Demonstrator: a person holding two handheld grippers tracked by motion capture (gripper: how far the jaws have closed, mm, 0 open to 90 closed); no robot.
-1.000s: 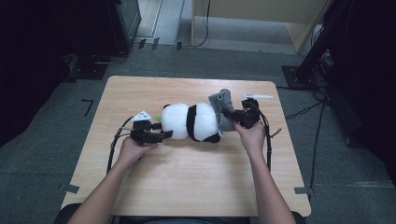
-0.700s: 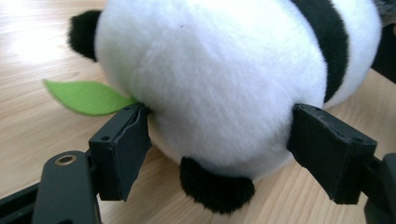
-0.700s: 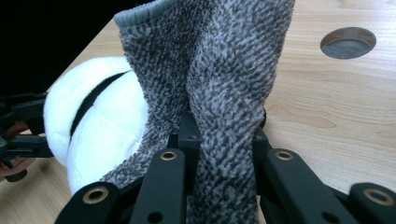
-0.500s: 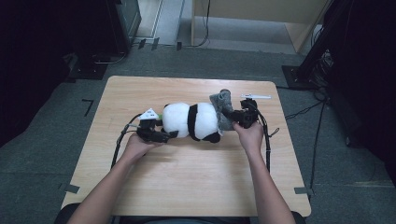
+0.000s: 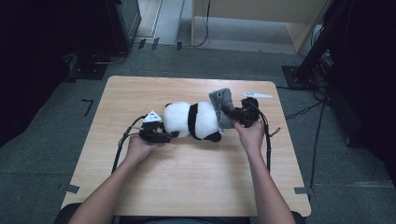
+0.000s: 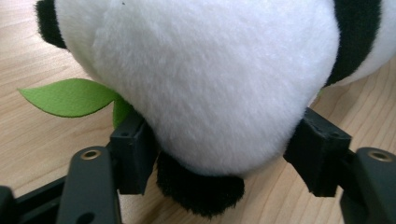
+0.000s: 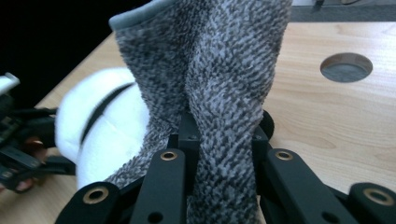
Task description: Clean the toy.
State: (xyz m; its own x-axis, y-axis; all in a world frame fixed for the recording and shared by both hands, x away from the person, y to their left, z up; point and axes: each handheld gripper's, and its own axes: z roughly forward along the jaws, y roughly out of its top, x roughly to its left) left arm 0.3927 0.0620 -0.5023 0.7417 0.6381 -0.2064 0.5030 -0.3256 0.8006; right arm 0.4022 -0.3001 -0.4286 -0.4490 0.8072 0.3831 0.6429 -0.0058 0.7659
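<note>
1. Right now, your panda lies on its side near the middle of the desk, its long axis running left to right in the high view.
2. Your left tongs sit at the panda's left end, low on the desk; their jaws have just been closing.
3. In the left gripper view, the panda's white body bulges between the two jaws, and both pads touch the fur at its sides, so they grip the panda.
4. A green felt leaf sticks out from under the plush beside one jaw, flat on the wood.
5. Your right tongs are at the panda's right end, clenched on a grey knit sock.
6. In the right gripper view, the sock rises upright from between the shut jaws, with its hemmed rim at the top.
7. The sock's lower part lies against the panda, which shows white just beside it.
8. A round hole shows in the desk beyond the sock.
</note>
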